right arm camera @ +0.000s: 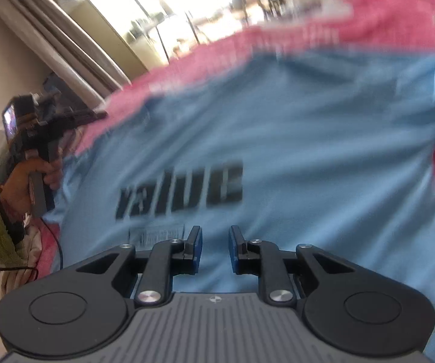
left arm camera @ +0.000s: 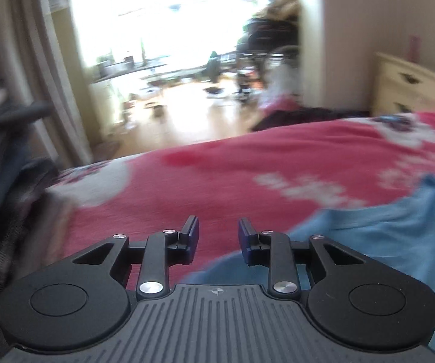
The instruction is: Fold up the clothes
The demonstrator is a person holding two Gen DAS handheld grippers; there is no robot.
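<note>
Two grippers hang over the bed, both with jaws apart and nothing between them. The light blue T-shirt [right arm camera: 278,139] lies spread on the pink blanket [left arm camera: 217,175], its dark printed lettering [right arm camera: 181,189] facing up, though blur makes the word hard to read. The right gripper [right arm camera: 215,249] sits directly above the shirt, the cloth filling nearly everything ahead of its blue-padded fingers [right arm camera: 197,249], with the lettering just beyond and left of the tips. The left gripper [left arm camera: 219,239] is off the shirt's left edge: pink blanket lies ahead of its tips, while the T-shirt [left arm camera: 399,236] runs along the near right side of that view. From the right wrist view, the left hand [right arm camera: 33,181] grips its tool at the far left, beside the shirt's edge. Beyond the bed, a cream dresser [left arm camera: 411,87] stands against the wall on the right, and a bright doorway [left arm camera: 181,45] opens far behind.
</note>
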